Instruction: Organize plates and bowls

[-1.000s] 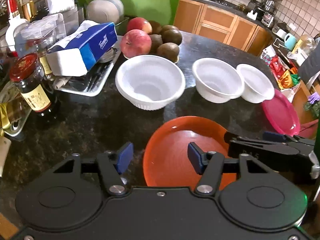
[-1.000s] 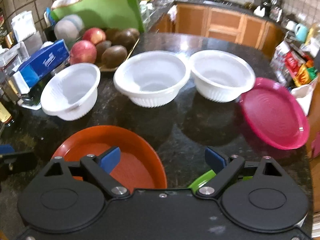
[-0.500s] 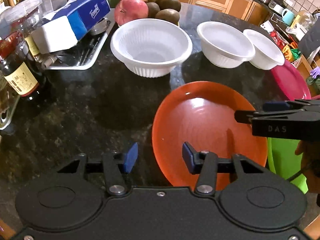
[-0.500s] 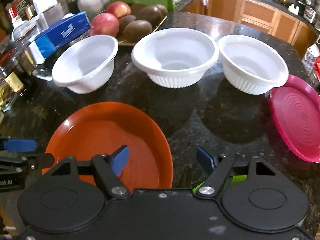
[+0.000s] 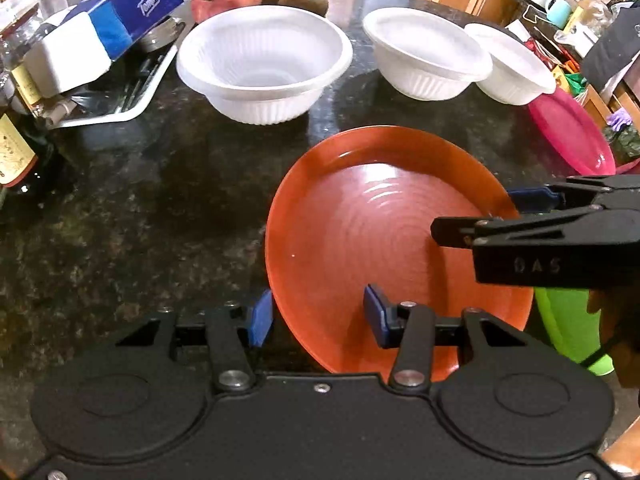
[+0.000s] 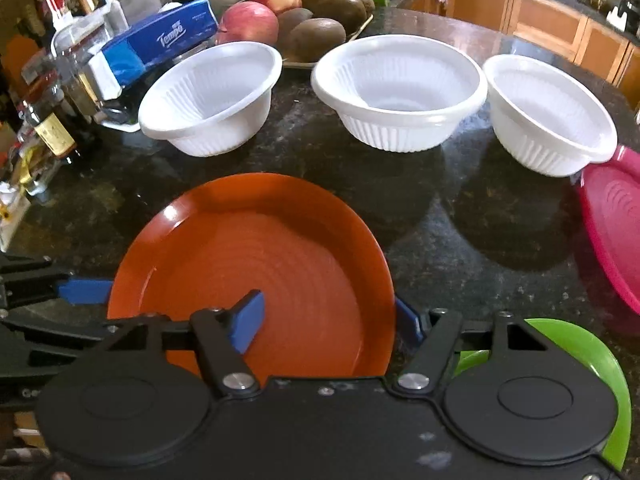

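Note:
An orange plate [image 5: 384, 240] lies on the dark stone counter, also in the right wrist view [image 6: 272, 276]. My left gripper [image 5: 316, 316] is open and straddles the plate's near left rim. My right gripper [image 6: 332, 320] is open and straddles its right rim; it shows side-on in the left wrist view [image 5: 520, 216]. Three white bowls [image 6: 208, 96] [image 6: 400, 88] [image 6: 548, 116] stand in a row behind the plate. A pink plate [image 6: 616, 220] lies at the right, a green plate [image 6: 592, 364] under my right gripper.
A tray of apples and kiwis [image 6: 296, 20] stands behind the bowls. A blue tissue pack [image 6: 160, 44], bottles [image 6: 52, 128] and a white tray [image 5: 120, 96] crowd the left. Cabinets [image 6: 552, 24] stand beyond the counter's far edge.
Both grippers have moved forward and inward onto the orange plate's opposite rims. The left gripper's jaws have narrowed a little. The bowls and the other plates have not moved.

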The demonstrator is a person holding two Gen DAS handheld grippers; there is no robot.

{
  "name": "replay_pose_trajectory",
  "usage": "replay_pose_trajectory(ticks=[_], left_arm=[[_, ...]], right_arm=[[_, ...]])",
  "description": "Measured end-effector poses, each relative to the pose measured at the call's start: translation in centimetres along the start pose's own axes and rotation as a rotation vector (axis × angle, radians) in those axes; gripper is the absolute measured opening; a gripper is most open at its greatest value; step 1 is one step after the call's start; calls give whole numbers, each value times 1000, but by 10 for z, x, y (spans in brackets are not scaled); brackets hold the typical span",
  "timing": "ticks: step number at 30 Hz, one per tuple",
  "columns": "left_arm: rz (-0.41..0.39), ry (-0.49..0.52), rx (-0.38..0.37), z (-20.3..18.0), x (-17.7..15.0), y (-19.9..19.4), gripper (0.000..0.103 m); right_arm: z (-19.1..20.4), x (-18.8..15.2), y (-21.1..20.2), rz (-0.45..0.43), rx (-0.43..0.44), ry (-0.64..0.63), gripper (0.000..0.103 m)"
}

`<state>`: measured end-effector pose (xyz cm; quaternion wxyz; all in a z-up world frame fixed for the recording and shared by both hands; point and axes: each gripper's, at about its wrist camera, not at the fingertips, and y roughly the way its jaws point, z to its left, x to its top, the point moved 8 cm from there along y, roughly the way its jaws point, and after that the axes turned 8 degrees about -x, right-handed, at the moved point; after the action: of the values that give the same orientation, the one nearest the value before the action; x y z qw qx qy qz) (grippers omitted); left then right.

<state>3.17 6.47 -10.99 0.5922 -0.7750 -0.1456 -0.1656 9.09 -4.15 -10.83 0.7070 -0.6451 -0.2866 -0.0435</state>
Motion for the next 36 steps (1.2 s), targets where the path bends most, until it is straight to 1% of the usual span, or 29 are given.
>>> replay_pose_trajectory(ticks=[2, 5, 11, 14, 17, 18, 19, 20, 21, 22, 24, 25, 26, 28, 33, 36], left_arm=[[0, -3, -8, 3, 1, 0, 54], [-12, -2, -5, 8, 2, -5, 54], [-29, -1, 19, 23, 7, -14, 54], [-26, -12, 40, 35, 7, -16, 54], [-30, -24, 52, 47, 6, -20, 52], [-32, -32, 56, 51, 6, -21, 49], [-31, -39, 60, 55, 6, -22, 47], [-31, -47, 60, 61, 6, -23, 46], [-32, -56, 64, 65, 6, -23, 40], [-35, -66, 65, 70, 6, -24, 36], [-34, -79, 66, 79, 8, -25, 30], [-38, -81, 70, 83, 9, -26, 26], [-42, -81, 73, 86, 10, -26, 26], [-45, -79, 78, 91, 10, -27, 25], [-47, -76, 86, 99, 11, -29, 25], [-41, -86, 76, 104, 9, -30, 24]], right_arm=[[1, 0, -1, -12, -5, 15, 73], [2, 0, -1, 3, 23, 50, 72], [21, 0, -6, 1, 28, 90, 72], [31, 0, -8, 4, 32, 119, 70], [41, 0, -8, 13, 25, 138, 63], [44, 0, -8, 16, 19, 147, 58], [45, 0, -7, 21, 14, 155, 55], [46, -1, -6, 25, 13, 162, 50], [48, -1, -4, 31, 11, 172, 44], [48, -1, -3, 30, 7, 184, 41], [51, 0, -2, 30, 2, 201, 32], [51, 0, -1, 31, 4, 208, 31], [52, 1, 0, 31, 6, 213, 27], [55, 2, 1, 31, 9, 221, 25], [64, 4, 1, 33, -1, 224, 24], [69, 4, 0, 35, -9, 233, 22]])
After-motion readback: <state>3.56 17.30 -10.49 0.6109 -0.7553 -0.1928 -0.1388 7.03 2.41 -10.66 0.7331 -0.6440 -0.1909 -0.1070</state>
